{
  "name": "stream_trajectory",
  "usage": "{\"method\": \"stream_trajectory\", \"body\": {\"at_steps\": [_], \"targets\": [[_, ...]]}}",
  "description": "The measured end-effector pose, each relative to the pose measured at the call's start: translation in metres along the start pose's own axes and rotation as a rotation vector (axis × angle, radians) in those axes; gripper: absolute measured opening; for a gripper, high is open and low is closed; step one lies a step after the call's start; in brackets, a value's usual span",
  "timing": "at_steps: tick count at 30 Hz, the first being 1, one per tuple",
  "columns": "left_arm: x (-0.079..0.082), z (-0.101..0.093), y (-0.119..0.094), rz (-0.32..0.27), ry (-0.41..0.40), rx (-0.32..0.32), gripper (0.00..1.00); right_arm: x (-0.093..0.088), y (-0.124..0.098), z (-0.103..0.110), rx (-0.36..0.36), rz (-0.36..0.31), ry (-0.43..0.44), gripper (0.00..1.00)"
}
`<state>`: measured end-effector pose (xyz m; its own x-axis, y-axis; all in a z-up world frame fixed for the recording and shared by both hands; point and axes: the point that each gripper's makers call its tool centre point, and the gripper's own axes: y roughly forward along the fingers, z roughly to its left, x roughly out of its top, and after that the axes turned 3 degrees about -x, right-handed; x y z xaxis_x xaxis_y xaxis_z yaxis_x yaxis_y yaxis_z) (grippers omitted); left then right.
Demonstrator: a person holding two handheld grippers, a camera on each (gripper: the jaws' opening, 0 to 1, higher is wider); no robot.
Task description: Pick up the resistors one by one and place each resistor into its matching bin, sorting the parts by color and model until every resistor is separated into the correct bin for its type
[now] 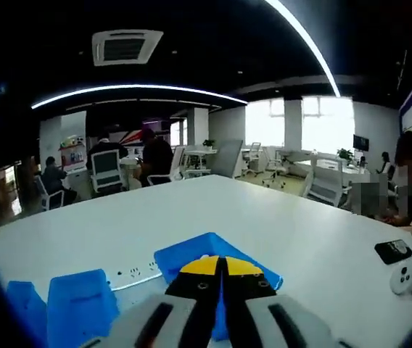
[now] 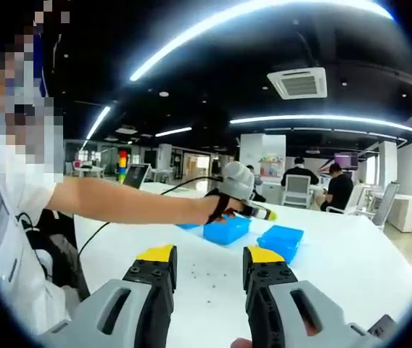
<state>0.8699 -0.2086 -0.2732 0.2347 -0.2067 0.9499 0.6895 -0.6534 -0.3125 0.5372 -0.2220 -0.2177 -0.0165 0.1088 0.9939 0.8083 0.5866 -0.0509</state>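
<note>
Clearly right gripper [image 2: 209, 272] gapes, empty; left gripper [image 1: 220, 272] closed, nothing visibly held. Resistors [image 2: 207, 284], tiny specks on table [image 2: 351, 268] before right jaws, near bins [image 2: 279, 240]. Likely light, bendy leads: pinch body.

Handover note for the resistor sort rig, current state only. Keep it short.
Left gripper: jaws shut, nothing visible between them, over a blue bin.
Right gripper: open, empty, held above the white table.
Left gripper also shows in the right gripper view, over the blue bins.
Small dark specks on the table ahead of the right gripper are probably the resistors; too small to confirm.
Done: cannot tell, bin contents not readable.
Left: pick and sort the loose parts.
</note>
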Motion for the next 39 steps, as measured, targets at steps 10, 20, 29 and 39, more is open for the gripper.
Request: {"method": "stream_trajectory", "body": {"at_steps": [10,20,29,39], "targets": [[-0.011,0.004,0.003,0.023,0.017,0.0,0.44,0.001,0.0,0.0,-0.001,-0.001,0.003,0.38],[-0.001,-0.003,-0.042,-0.011,0.024,-0.063,0.44,0.0,0.0,-0.003,-0.001,0.002,0.003,0.38],[0.006,-0.006,-0.138,-0.137,-0.025,-0.176,0.44,0.002,0.001,0.001,0.002,0.001,-0.008,0.38],[-0.017,0.009,-0.252,-0.263,-0.041,-0.16,0.42,0.0,0.005,0.005,0.009,0.009,-0.012,0.38]]}}
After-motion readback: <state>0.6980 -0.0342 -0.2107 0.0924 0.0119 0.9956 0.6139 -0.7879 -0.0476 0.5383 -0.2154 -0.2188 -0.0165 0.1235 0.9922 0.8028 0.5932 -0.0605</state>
